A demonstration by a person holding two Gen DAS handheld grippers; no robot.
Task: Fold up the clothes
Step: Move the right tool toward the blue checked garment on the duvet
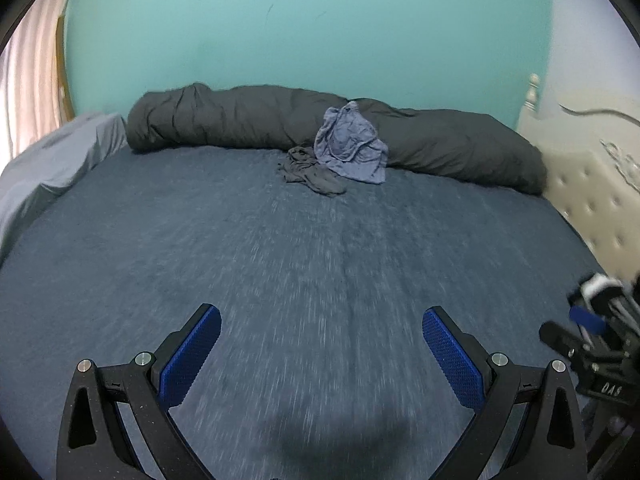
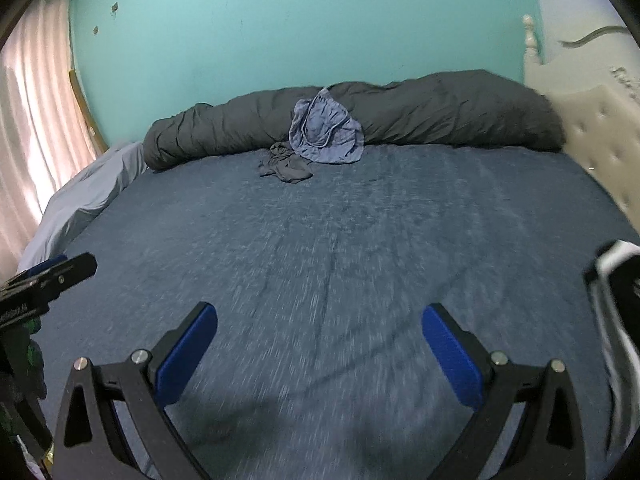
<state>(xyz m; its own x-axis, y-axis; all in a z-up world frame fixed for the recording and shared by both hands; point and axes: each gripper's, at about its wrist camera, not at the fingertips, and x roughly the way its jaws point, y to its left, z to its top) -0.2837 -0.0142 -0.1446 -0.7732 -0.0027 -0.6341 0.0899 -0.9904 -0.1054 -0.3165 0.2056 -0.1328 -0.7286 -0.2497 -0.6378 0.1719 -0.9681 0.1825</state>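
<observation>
We saw the clothes heaped at the far side of the bed: a light blue garment (image 1: 350, 146) crumpled and leaning up against the rolled dark grey duvet (image 1: 248, 120), and a smaller dark grey garment (image 1: 308, 170) bunched on the sheet just in front of the blue one and touching its lower left edge. Neither piece was folded.

The duvet ran as a long roll along the teal wall (image 1: 320, 28) behind the clothes. Outward from the blue garment, the dark blue sheet (image 1: 320, 260) spread bare toward us, its near part smeared by motion blur. To the left of the duvet lay a pale blue-grey cover (image 1: 60, 160) draped over the bed's end, and beyond it hung pinkish curtains (image 2: 32, 128). To the right of the duvet stood a cream tufted headboard (image 1: 592, 200) with a turned post.

Both tools hovered over the near sheet, well apart from the clothes. Our left gripper (image 1: 322, 342) had its blue pads (image 1: 192, 356) spread wide and gripped nothing, nothing lying between them. Our right gripper (image 2: 320, 340) was equally wide apart and empty, its pads (image 2: 452, 356) clear of any cloth. At the right edge of the right wrist view a black and white item (image 2: 616, 320) showed, too blurred to identify.
</observation>
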